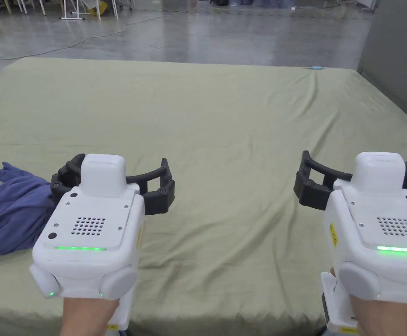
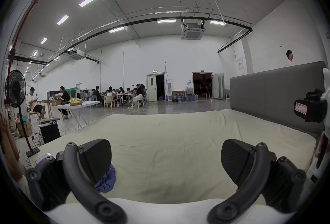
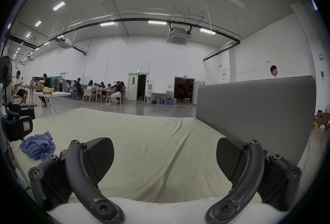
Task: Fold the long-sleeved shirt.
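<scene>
A crumpled blue long-sleeved shirt [image 1: 12, 214] lies in a heap on the pale green sheet at the near left; it also shows as a blue bundle [image 3: 38, 146] in the right gripper view and as blue cloth [image 2: 107, 180] behind the left jaw. My left gripper [image 1: 115, 179] hovers just right of the shirt, open, nothing between its jaws [image 2: 165, 161]. My right gripper [image 1: 360, 179] is held far to the right, also open and empty [image 3: 165, 160]. Both hover low over the sheet near its front edge.
The bed sheet [image 1: 224, 131] is wide and lightly wrinkled. A grey headboard [image 3: 250, 111] runs along the right side. Beyond the far edge is a concrete floor [image 1: 198, 35] with a cable; people sit at tables [image 2: 121, 93] far off.
</scene>
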